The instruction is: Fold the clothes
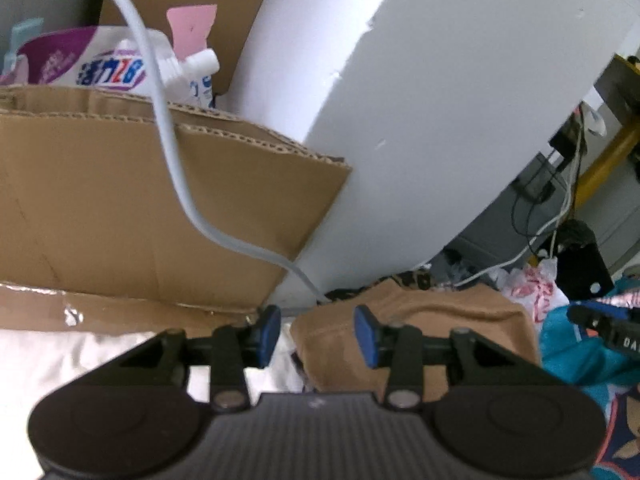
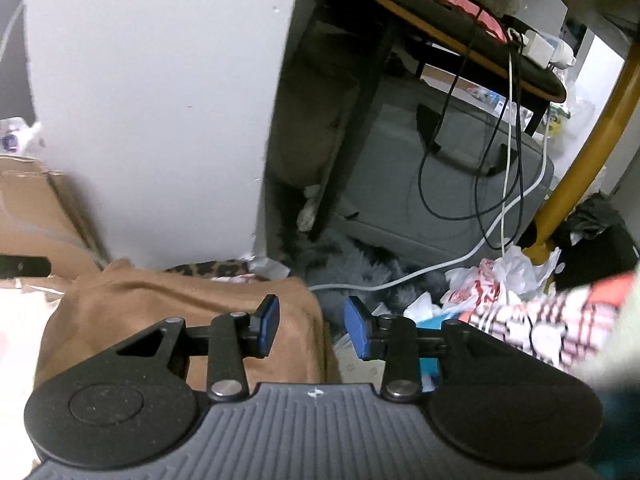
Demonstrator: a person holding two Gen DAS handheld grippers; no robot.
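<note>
**Q:** Cluttered floor and a white wall panel (image 1: 420,100) form the background; what stands against them?

**A:** Left wrist view: a cardboard box (image 1: 140,208) holding a detergent refill pouch (image 1: 116,68), with a grey cable (image 1: 176,168) trailing across its face. Right wrist view: a grey suitcase (image 2: 452,184) under a dark shelf (image 2: 460,36), a yellow post (image 2: 576,172) and crumpled plastic bags (image 2: 492,284).

**Q:** Where is the garment?

**A:** A folded tan garment (image 1: 440,320) lies on the pile, beside a teal cloth (image 1: 568,348); in the right wrist view a plaid cloth (image 2: 532,324) lies to its right.

**Q:** State of the grippers?

**A:** Left gripper (image 1: 316,336): jaws parted, nothing between the blue pads (image 1: 366,336), poised over the garment's left edge. Right gripper (image 2: 312,328): likewise released and empty, over the garment's right edge.
</note>
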